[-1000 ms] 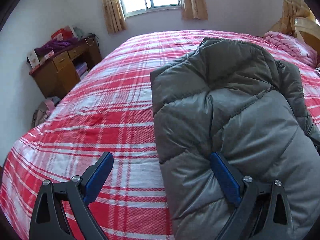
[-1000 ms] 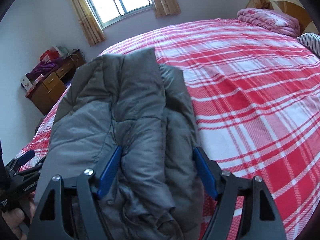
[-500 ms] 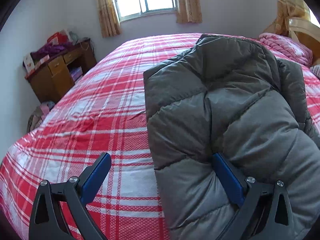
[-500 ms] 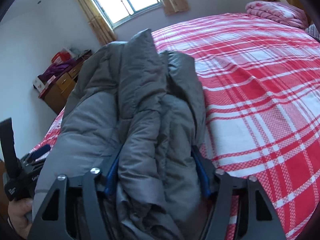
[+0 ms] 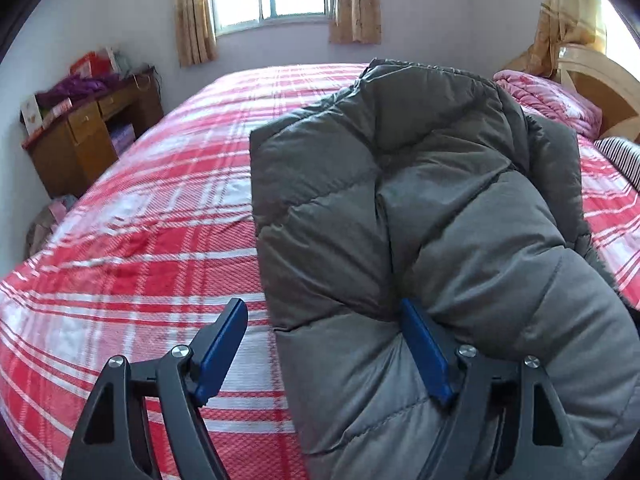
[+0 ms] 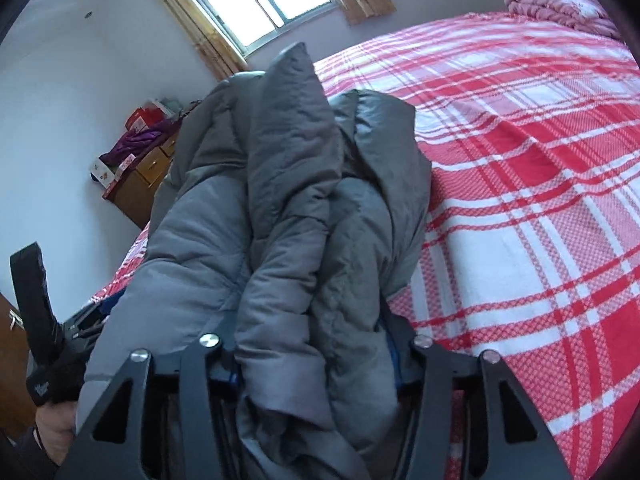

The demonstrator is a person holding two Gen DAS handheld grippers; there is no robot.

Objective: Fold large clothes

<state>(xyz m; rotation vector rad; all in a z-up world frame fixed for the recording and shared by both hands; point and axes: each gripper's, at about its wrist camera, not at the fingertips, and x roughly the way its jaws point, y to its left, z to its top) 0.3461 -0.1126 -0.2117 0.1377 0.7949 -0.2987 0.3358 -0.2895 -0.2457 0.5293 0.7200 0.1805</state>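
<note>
Nearest, the right claw is closing on a thick bunch of the grey padded jacket; its pads are buried in the folds and appear to press the fabric. The left claw is also closing, with the jacket's left edge between the jaws: the right pad touches the fabric, the left stands clear over the plaid bed. The jacket lies partly folded, reaching toward the window. Risk: slippery padding escaping the left claw's incomplete grip, springing the fold open.

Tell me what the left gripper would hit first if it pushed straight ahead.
Most likely the grey padded jacket: its edge already lies between the closing jaws of the left gripper. Depth is hard to judge.
</note>
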